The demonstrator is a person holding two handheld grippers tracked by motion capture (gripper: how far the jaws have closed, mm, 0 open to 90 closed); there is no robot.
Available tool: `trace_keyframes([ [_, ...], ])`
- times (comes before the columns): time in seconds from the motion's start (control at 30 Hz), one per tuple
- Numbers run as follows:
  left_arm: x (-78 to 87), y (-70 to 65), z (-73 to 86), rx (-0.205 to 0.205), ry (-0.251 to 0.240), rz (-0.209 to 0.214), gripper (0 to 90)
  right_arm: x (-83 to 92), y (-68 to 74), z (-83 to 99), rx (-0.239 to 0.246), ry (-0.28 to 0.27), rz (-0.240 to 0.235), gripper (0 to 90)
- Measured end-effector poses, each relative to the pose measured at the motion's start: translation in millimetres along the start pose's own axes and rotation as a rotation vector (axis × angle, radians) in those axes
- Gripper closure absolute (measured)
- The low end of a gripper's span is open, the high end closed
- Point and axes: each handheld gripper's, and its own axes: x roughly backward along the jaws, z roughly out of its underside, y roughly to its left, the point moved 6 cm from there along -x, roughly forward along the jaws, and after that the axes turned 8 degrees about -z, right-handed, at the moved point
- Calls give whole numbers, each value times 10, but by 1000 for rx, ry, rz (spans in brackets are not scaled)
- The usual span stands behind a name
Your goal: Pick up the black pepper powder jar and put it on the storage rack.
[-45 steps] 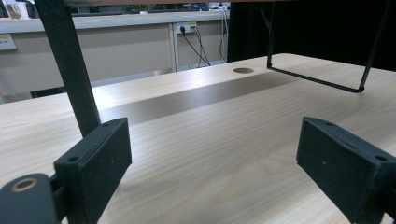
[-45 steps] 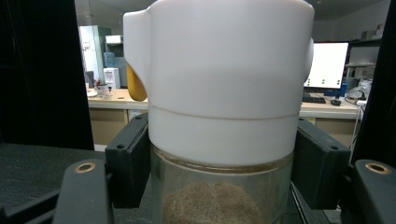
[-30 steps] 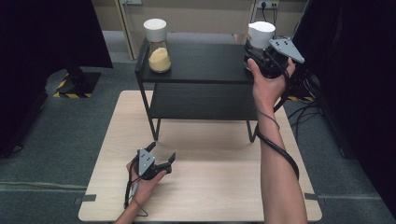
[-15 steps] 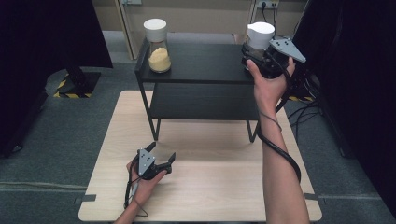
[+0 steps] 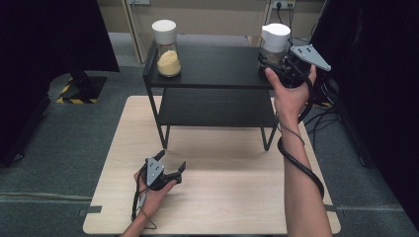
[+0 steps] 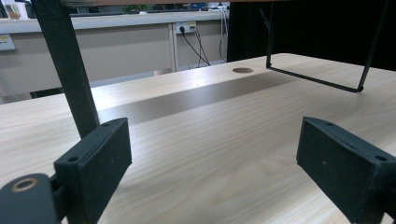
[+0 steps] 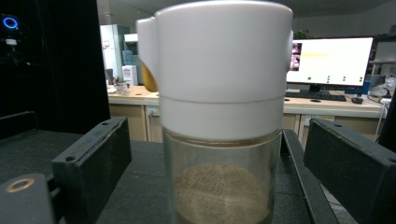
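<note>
Jar (image 7: pixel 224 116) with white lid, brown powder, sits centred between my right gripper (image 7: pixel 219 163) jaws, wide apart, untouched. Advice: close on glass below lid, squarely. Left gripper (image 6: pixel 215 158) wide, empty, on table (image 6: pixel 210 140).

1. The brown-filled jar's (image 7: pixel 223 140) base is cut off by the right gripper view's bottom edge.
2. In the high view, the right gripper (image 5: pixel 276 61) hides that jar's lower part.

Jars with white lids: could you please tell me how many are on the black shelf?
2: one jar of yellow powder at the top shelf's left end, one jar of brownish powder at its right end, between the right gripper's open jaws.
</note>
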Motion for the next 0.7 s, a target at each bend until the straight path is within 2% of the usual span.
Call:
trace_keyframes([
  [0.7, 3, 0, -4, -5, 3, -1, 99, 266, 120, 112, 13, 1, -44, 75],
])
